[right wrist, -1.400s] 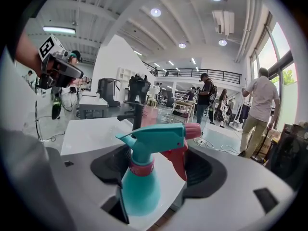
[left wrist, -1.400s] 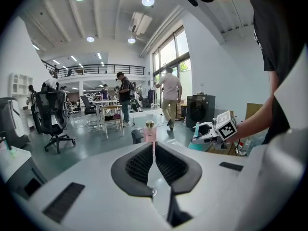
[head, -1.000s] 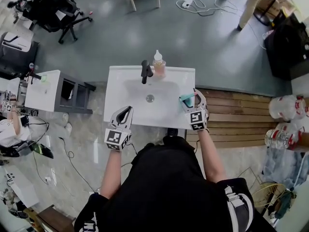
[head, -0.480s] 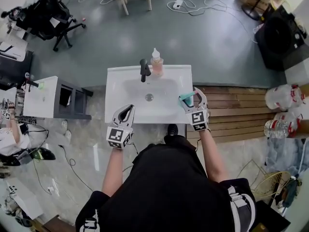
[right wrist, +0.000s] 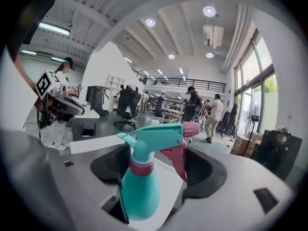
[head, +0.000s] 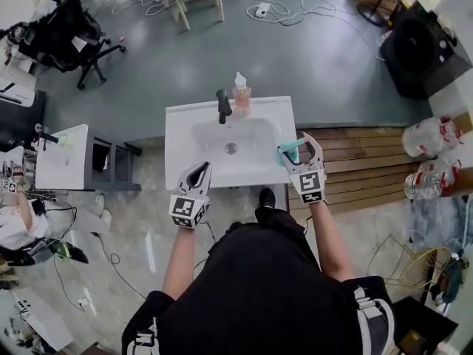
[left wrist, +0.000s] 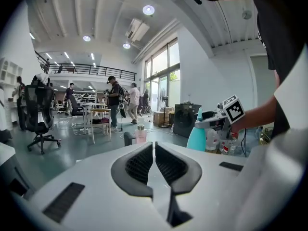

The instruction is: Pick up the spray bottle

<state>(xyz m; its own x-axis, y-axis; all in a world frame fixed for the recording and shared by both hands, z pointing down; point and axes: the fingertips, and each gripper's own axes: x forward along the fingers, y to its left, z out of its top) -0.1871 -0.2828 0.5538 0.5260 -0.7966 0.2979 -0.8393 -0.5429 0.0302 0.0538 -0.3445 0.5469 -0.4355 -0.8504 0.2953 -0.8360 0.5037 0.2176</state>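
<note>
Right gripper (head: 298, 149) clamps teal spray bottle (right wrist: 140, 186) at sink's (head: 181, 128) 3 o'clock edge; left gripper (head: 199, 171) at 7 o'clock has jaws together, empty.

Sink (head: 181, 128): basin centre & front free; faucet (head: 223, 106) & soap bottle (head: 241, 95) crowd back rim; spray bottle (head: 287, 152) in right gripper (head: 298, 147) over right edge.
</note>
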